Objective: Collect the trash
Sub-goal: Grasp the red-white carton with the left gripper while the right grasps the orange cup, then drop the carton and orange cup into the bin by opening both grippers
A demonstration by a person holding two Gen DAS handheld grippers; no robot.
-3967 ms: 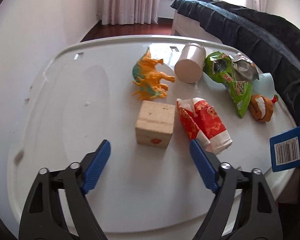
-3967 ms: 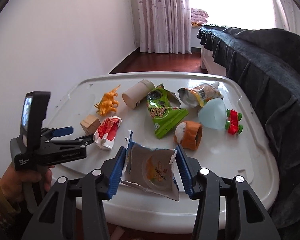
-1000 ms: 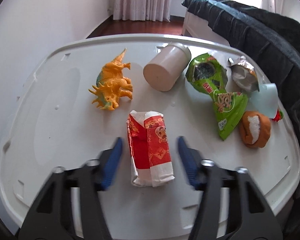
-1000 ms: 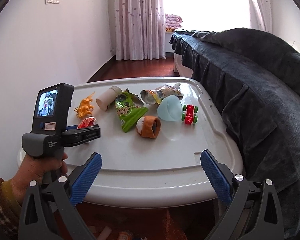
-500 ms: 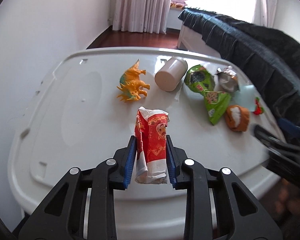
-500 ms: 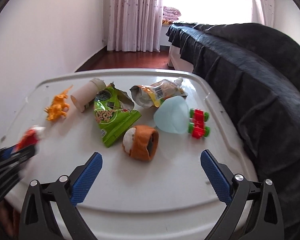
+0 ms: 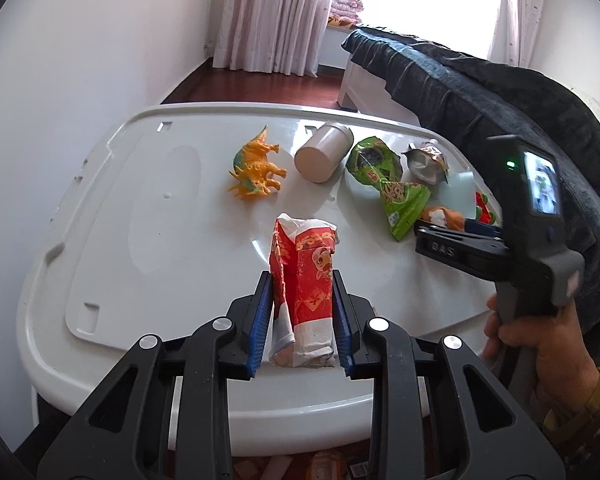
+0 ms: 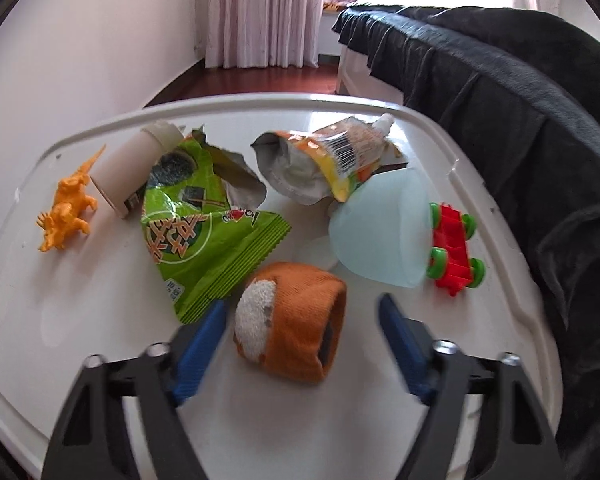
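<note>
Left wrist view: we see the left hand-held gripper (image 7: 300, 316) clamped on the red wrapper (image 7: 305, 280), lifted above the bench (image 7: 140, 240). Only the right wrist view shows the right hand-held gripper (image 8: 300, 332), its jaws just closing, straddling the orange sock (image 8: 292, 324) without touching it, green packet (image 8: 196, 224) beside.

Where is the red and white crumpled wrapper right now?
In the left wrist view, the red and white crumpled wrapper is clamped upright between the left tongs, above the white table's near edge.
</note>
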